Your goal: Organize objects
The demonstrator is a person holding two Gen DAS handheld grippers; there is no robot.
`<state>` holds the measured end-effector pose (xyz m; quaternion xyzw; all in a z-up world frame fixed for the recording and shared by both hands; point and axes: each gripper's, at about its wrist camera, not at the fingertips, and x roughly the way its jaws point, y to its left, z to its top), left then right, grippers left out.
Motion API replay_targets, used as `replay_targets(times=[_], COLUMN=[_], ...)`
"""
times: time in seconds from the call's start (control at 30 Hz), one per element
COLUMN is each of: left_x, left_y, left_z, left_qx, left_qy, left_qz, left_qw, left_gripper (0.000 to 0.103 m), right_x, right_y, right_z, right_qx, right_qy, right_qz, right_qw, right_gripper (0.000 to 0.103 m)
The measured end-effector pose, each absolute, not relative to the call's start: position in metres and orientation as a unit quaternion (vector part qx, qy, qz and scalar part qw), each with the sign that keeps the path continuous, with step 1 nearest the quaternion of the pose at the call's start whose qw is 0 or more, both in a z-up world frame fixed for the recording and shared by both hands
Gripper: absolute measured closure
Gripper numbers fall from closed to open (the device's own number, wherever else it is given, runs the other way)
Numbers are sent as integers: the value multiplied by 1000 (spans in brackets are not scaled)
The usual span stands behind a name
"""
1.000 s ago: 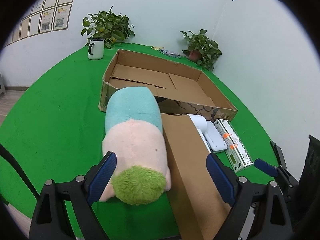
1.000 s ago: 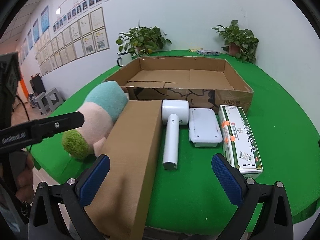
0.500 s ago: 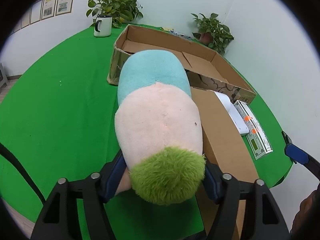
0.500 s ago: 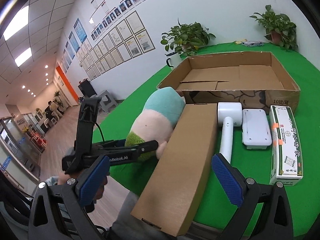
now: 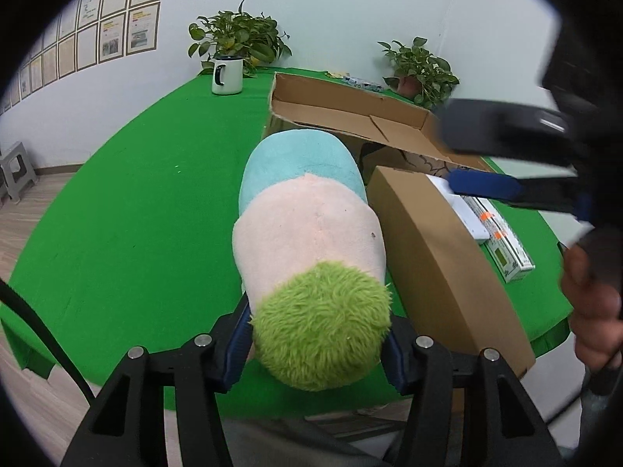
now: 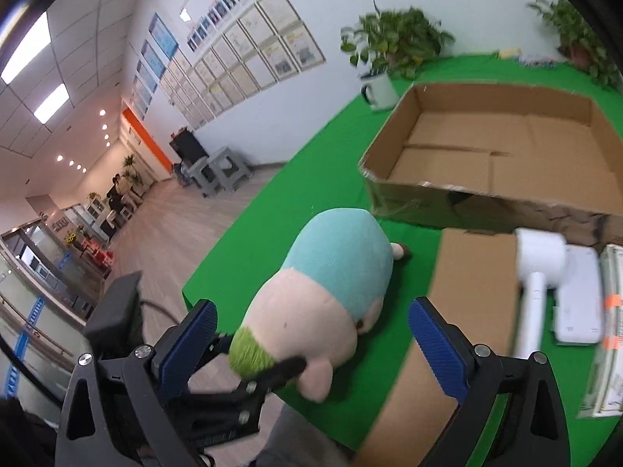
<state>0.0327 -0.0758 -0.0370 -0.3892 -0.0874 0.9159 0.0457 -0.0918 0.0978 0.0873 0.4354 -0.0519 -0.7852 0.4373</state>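
Left tool (image 5: pixel 317 344) just closed, pinching fuzzy green end of rounded plush toy (image 5: pixel 307 233) on felt-green desk (image 5: pixel 128 233); right tool (image 6: pixel 311 334) spread, empty, angled down.

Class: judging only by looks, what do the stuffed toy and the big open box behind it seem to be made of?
Stuffed toy: probably soft plush fabric, matte, with short pile and a shaggy green end. Open box: likely corrugated cardboard, dull brown, with folded flaps and creased walls.

White walls (image 5: pixel 331 4) hung with rows of framed certificates (image 6: pixel 249 58), pale wood-plank floor (image 6: pixel 163 225), grey plastic stools (image 6: pixel 224 169), recessed ceiling light panels (image 6: pixel 52 103)
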Motion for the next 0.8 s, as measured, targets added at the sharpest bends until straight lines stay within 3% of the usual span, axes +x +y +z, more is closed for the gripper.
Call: replay_targets(times=[0.27,0.57,0.8], left_x=[52,45,44], left_y=[-60,-51,-53], left_z=[-40,-44,-39], left_qx=[-378,-373,-367], left_qy=[-38,-21,-30], left_qz=[924,927,929], left_qw=[40,43,36], left_gripper=[48,50,53], right_x=[-103,-98,-89], right_y=[23,11,12], right_z=[45,19,21], right_qx=[514,531,501], right_qy=[-8,46,42], right_qz=[-750,-763,-780], right_qw=[415,367,373], right_gripper=[9,10,31])
